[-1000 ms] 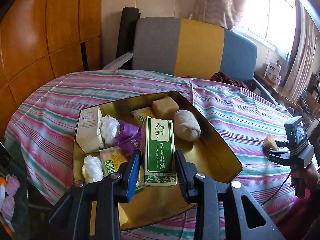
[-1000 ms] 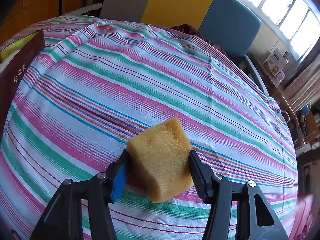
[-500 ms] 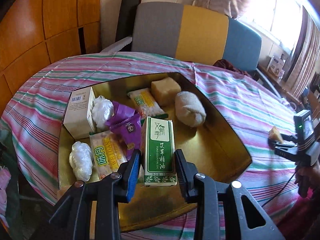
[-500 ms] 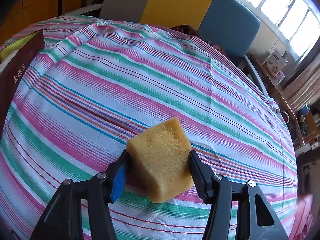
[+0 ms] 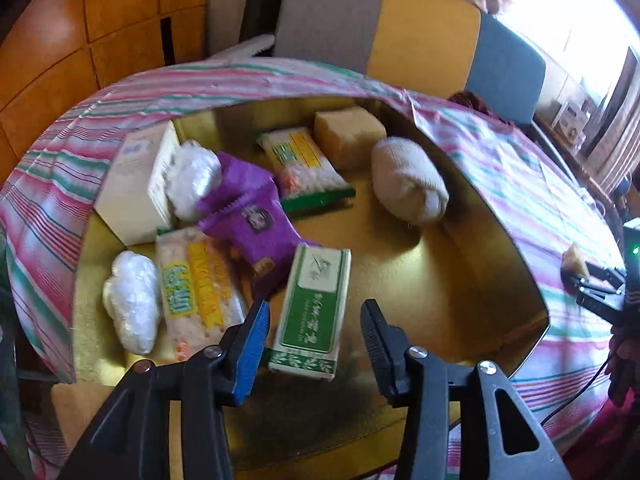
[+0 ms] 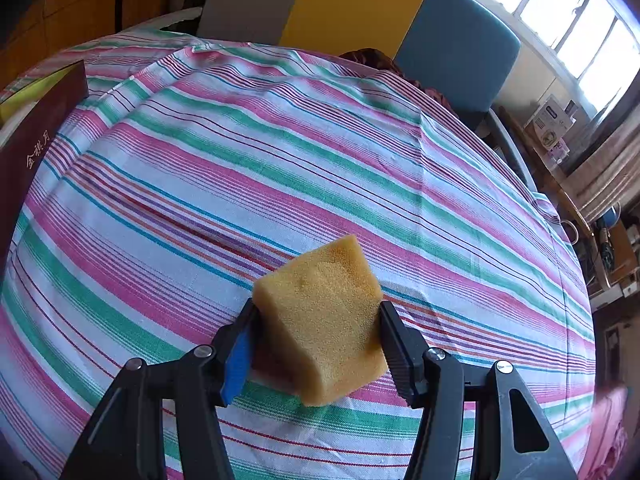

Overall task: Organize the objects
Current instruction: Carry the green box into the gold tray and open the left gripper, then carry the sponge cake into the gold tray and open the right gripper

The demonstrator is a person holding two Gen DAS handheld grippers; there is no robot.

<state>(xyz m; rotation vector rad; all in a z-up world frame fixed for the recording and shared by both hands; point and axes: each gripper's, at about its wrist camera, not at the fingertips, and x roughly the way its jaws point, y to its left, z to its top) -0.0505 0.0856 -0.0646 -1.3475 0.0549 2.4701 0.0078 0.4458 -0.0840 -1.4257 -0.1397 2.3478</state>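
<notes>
My left gripper [image 5: 314, 342] is open over the near part of a gold tray [image 5: 472, 292]. A green and white box [image 5: 314, 308] lies in the tray between its fingers, with a gap on both sides. The tray also holds a cream box [image 5: 134, 184], two white wrapped lumps [image 5: 132, 306], purple packets [image 5: 256, 216], two yellow snack packs [image 5: 198, 288], a yellow sponge [image 5: 348, 136] and a beige roll [image 5: 408, 184]. My right gripper [image 6: 316, 348] is shut on a yellow sponge block [image 6: 324, 320] above the striped tablecloth [image 6: 280, 168]. It also shows at the right in the left wrist view [image 5: 600, 284].
The round table carries a striped cloth [image 5: 540, 184]. A chair with grey, yellow and blue panels [image 5: 400, 36] stands behind it. A dark red box with gold lettering [image 6: 36, 140] lies at the table's left in the right wrist view. A wooden wall [image 5: 80, 32] is at the left.
My left gripper has opened and let go of the green and white box, which now lies in the tray. It moved further over the tray. The right gripper holds still with its sponge.
</notes>
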